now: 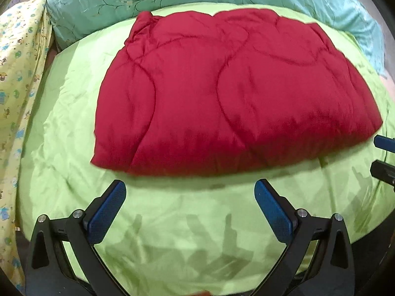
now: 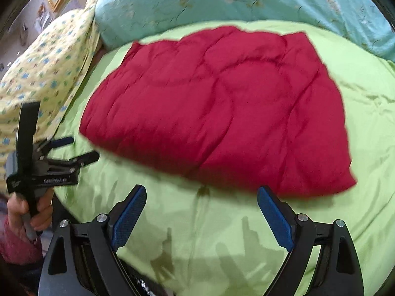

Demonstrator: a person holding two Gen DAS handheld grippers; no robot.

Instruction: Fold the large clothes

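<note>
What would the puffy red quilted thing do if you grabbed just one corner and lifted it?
The red quilted garment would probably flop and unfold, since it lies in soft folded layers. Its puffy stitched padding suggests it is light for its size. It may slide easily, because the green sheet under it looks smooth and shiny.

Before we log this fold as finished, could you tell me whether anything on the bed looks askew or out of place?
Nothing stands out. The red quilted piece lies folded in a compact block on the green sheet, edges roughly squared. The left gripper and right gripper are both open, clear of it.
</note>
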